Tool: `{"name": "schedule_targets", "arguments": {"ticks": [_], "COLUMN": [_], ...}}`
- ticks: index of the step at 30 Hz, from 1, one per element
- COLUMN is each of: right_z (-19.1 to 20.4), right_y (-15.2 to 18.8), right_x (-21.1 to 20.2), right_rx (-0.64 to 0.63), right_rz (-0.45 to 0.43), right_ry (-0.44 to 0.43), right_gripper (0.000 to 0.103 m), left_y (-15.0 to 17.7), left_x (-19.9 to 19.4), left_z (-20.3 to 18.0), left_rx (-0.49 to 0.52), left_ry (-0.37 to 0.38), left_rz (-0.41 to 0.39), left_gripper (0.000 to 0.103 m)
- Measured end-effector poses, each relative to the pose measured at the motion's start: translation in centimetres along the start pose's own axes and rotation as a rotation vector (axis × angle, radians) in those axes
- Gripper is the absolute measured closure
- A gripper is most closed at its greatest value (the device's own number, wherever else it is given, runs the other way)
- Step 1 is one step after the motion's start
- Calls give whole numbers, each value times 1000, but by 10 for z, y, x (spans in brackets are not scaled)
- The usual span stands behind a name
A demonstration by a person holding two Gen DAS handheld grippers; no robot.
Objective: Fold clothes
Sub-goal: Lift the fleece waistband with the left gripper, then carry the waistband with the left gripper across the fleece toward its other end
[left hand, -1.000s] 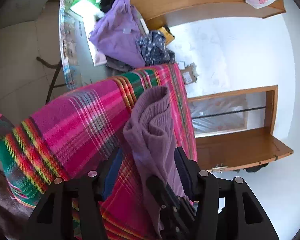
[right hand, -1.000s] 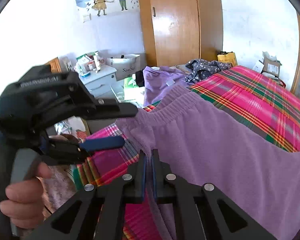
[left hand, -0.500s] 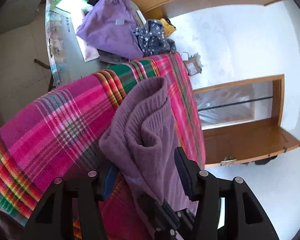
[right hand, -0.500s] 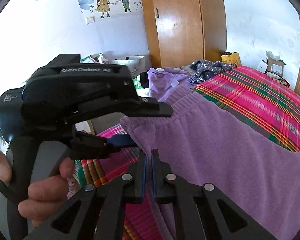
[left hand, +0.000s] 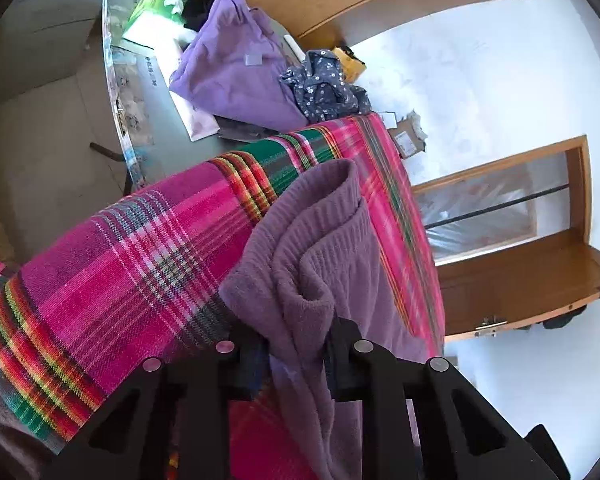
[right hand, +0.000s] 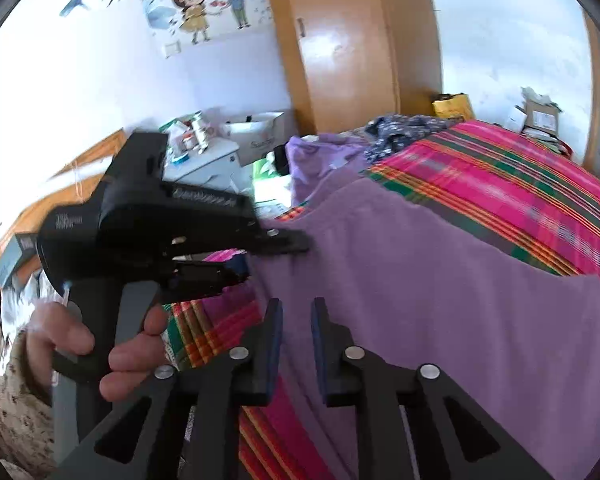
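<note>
the left claw (left hand: 296, 346) is closing, its jaws pinching a bunched fold of the mauve fleece trousers (left hand: 320, 248) at the ribbed waistband. the right claw (right hand: 294, 340) is opening, jaws a little apart, with nothing pressed between them; the trousers' edge lies just beyond its tips. the trousers lie spread on the pink, green and orange plaid blanket (left hand: 140, 256) covering the bed. beyond the blanket's far end sit a crumpled lilac garment (left hand: 236, 80) and, beside it, a dark floral cloth (left hand: 324, 88).
</note>
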State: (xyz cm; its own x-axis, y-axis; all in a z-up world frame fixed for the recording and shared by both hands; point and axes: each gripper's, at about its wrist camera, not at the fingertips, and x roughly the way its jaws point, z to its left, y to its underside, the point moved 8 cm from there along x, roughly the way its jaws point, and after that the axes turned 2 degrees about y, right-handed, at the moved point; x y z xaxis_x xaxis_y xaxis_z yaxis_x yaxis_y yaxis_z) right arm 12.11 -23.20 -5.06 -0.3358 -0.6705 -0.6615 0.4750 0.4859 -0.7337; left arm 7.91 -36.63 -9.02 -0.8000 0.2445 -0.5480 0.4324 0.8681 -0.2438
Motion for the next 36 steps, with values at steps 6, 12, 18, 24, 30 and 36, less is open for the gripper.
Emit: {"name": "schedule_targets", "arguments": {"ticks": [6,12,18,24,30,36], "right_z": [-49,-55,-42,-45,-48,-52], "right_y": [10,34,35,42,43,46], "right_x": [-7,4,-5,-7,-6,-9], "right_rx": [91,102,50,63,75,102], "right_rz": [31,101,76,85,84,79], "right_ry": [130,144,157,166,164,146], "right_gripper": [87,86,79,76,76,76], "left_y": [1,3,3,4,8,13], "left_x": [-3,-7,-7,-9,-20,-24], "left_z": [-5,5,6,1,-30,-66], "left_rx": [64,52,53,81,238,327], "left_ry": [-19,-27,-27,-34,-59,-20], "left_rz": [-27,-25,-25,-34,-97,-127], "left_gripper": [83,83,83,83,83,83]}}
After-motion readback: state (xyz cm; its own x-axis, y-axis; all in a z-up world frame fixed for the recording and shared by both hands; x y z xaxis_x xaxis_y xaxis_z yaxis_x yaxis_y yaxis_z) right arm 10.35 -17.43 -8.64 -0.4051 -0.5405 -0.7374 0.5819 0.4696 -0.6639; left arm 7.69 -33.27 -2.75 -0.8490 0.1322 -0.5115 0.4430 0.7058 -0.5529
